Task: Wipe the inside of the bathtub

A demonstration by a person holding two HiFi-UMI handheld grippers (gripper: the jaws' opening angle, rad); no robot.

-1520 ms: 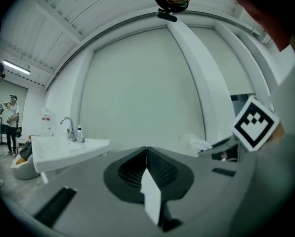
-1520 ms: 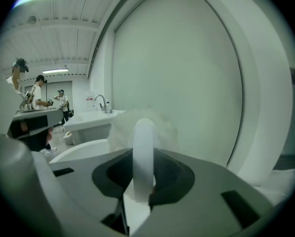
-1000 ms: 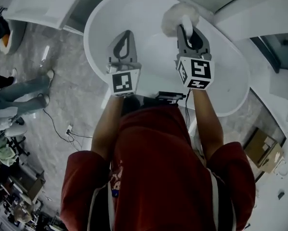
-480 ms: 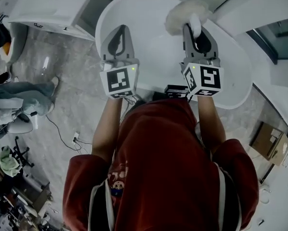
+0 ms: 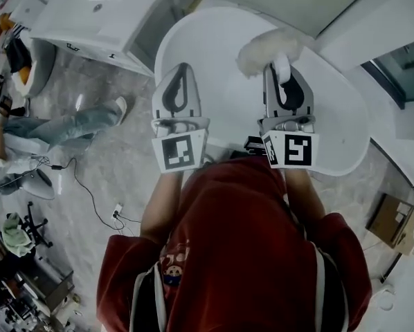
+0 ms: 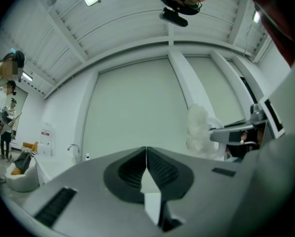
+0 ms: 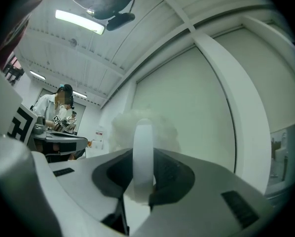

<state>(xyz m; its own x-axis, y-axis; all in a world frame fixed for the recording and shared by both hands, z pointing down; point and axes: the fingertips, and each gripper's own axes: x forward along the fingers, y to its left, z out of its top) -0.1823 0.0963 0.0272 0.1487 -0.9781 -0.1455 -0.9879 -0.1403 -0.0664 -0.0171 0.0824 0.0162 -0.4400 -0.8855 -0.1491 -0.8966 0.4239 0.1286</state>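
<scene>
The white oval bathtub lies below and ahead of me in the head view. My right gripper is shut on the white handle of a fluffy white duster, whose head hangs over the tub's far right part. The duster rises between the jaws in the right gripper view. My left gripper is shut with nothing in it and hovers over the tub's left rim. In the left gripper view the duster shows to the right, with the left gripper pointing at the pale wall.
A white vanity counter stands left of the tub. A person in jeans sits at the left, with cables on the marble floor. A cardboard box lies at the lower right. A white partition borders the tub's right side.
The view has shifted so the tub sits more to the right and lower. Both grippers keep their hold and spacing; the seated person's leg has swung rightward.
</scene>
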